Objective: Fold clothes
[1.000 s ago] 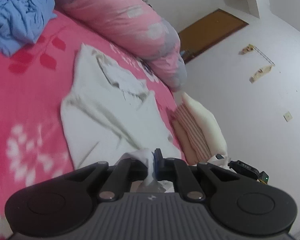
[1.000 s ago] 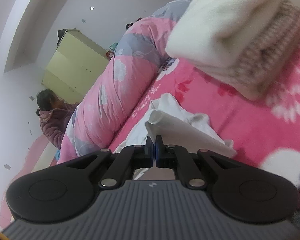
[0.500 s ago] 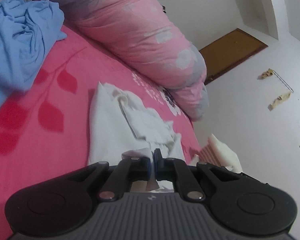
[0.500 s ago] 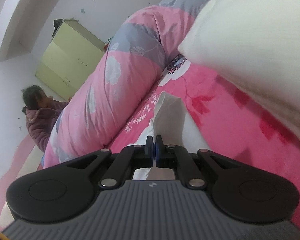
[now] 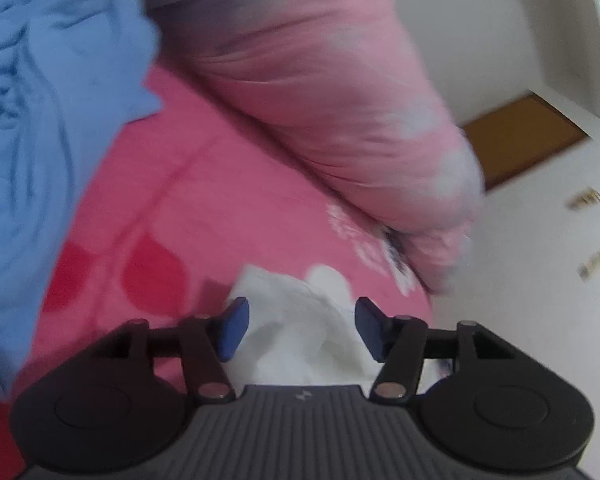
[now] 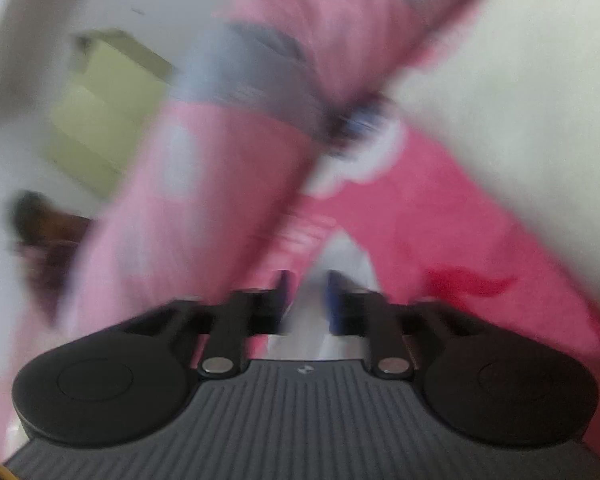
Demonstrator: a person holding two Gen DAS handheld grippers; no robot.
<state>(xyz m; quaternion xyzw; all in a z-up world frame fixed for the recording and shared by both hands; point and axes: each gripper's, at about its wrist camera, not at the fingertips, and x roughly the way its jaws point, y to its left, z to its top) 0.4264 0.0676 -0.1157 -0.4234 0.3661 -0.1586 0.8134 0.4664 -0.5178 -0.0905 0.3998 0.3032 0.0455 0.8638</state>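
Left wrist view: left gripper (image 5: 301, 327) jaws have just been opening, now spread with the white garment (image 5: 300, 320) lying loose between the blue pads on the pink bedsheet (image 5: 204, 216). Blue clothes (image 5: 40, 140) heaped at left, pink duvet (image 5: 332, 100) behind. Right wrist view (heavily blurred): right gripper (image 6: 307, 300) jaws also opening, parted, white cloth between them.

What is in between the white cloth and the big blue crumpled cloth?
Only bare pink bedsheet lies between the white cloth and blue crumpled cloth, seen in the left wrist view.
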